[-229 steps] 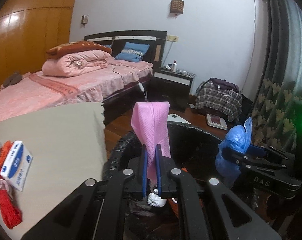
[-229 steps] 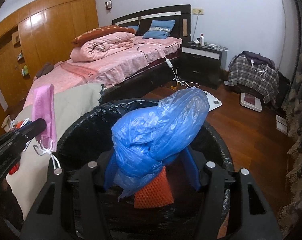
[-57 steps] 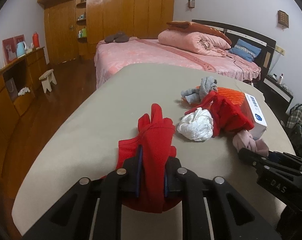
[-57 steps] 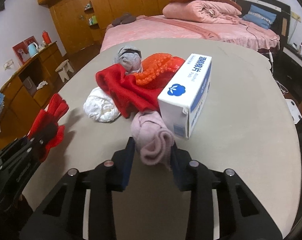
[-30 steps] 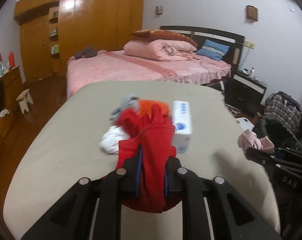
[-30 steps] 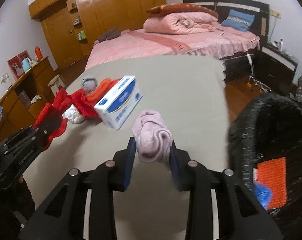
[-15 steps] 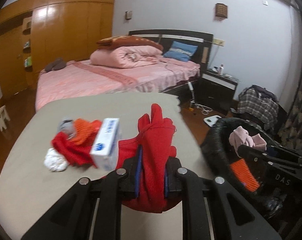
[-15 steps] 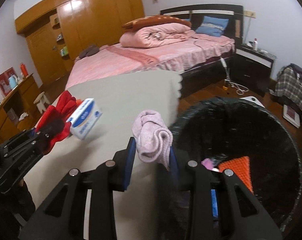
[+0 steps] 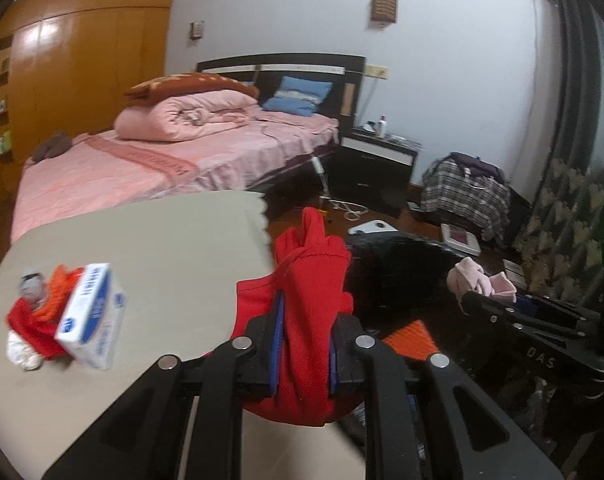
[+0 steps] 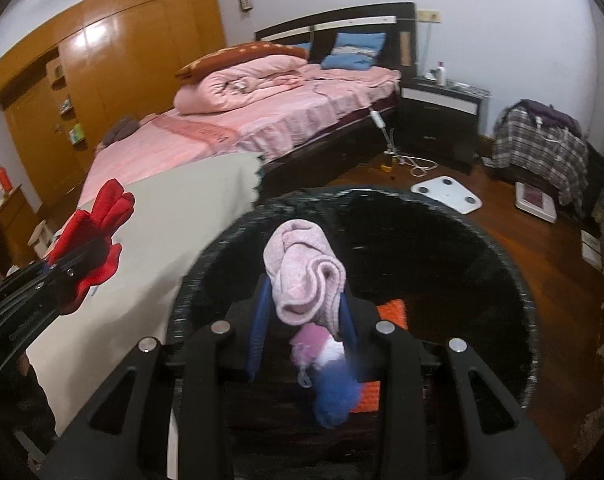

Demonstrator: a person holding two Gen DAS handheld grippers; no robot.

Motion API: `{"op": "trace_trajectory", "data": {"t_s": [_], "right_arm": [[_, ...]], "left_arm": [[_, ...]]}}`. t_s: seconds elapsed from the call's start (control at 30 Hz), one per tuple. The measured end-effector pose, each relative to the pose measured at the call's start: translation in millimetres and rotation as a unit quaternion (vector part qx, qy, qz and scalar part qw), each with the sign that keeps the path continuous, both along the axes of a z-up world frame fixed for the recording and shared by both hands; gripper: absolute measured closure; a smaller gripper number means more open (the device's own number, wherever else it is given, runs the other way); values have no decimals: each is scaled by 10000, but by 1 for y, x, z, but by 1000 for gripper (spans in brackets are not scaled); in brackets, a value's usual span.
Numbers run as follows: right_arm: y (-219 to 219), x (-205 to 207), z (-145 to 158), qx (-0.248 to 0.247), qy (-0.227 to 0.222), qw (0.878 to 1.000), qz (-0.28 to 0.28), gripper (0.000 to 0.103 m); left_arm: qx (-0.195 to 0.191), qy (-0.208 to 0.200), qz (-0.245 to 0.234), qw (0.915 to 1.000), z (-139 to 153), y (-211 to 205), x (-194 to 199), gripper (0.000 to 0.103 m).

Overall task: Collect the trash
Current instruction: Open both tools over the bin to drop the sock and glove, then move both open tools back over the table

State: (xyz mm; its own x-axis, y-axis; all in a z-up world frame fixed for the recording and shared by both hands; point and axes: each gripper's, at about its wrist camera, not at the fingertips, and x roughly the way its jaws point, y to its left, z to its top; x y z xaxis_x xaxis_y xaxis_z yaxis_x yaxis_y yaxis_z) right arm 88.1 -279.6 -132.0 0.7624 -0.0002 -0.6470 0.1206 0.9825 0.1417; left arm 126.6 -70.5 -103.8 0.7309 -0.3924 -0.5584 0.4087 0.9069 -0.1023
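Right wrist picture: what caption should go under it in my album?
Right gripper holding a rolled pink sock above the black trash bin.

The room is lit softly from inside, and shiny bright spots sit on the wooden wardrobe [image 10: 114, 64] doors. Both pictures bend like a fishbowl, with dark round corners, so the walls and the curtain [image 9: 574, 80] curve. The white box [image 9: 92, 316] on the table [image 9: 174, 248] looks smeared, and the blue lump [image 10: 336, 396] in the black bin [image 10: 514, 280] is fuzzy too.
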Motion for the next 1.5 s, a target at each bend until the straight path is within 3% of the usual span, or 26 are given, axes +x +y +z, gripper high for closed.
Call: {"op": "trace_trajectory", "data": {"t_s": [0.37,0.43,0.5,0.53,0.6,0.7,0.73,0.83,1.2,1.5], "right_arm": [[-46,-9,-7,13,-47,9988,-482,72],[-51,-11,-9,15,-39,9985,-550,70],[-56,-12,-11,-13,-39,9980,-628,68],[-58,-14,-12,-51,-43,9978,-667,61],[-60,-15,-12,-138,-79,9970,-751,45],[-64,-18,-11,-201,-153,9960,-852,23],[-65,-19,-10,-204,-188,9955,-904,15],[-65,-20,-8,-130,-261,9953,-925,10],[0,-3,0,-80,-214,9996,-184,8],[85,16,5,-113,-194,9971,724,8]], "left_arm": [[-80,62,-611,9981,-8,-69,8,86],[-114,117,-712,9973,-12,-78,11,84],[-152,175,-780,9967,-16,-82,14,75],[-179,210,-816,9963,-18,-82,15,70],[-216,253,-836,9959,-19,-82,18,51],[-300,244,-803,9960,-19,-77,17,43],[-283,223,-771,9964,-18,-74,17,42],[-193,55,-595,9980,-12,-59,12,38],[235,-225,488,9983,-5,37,-11,22],[477,-215,1327,9898,-13,122,-23,20]]}}
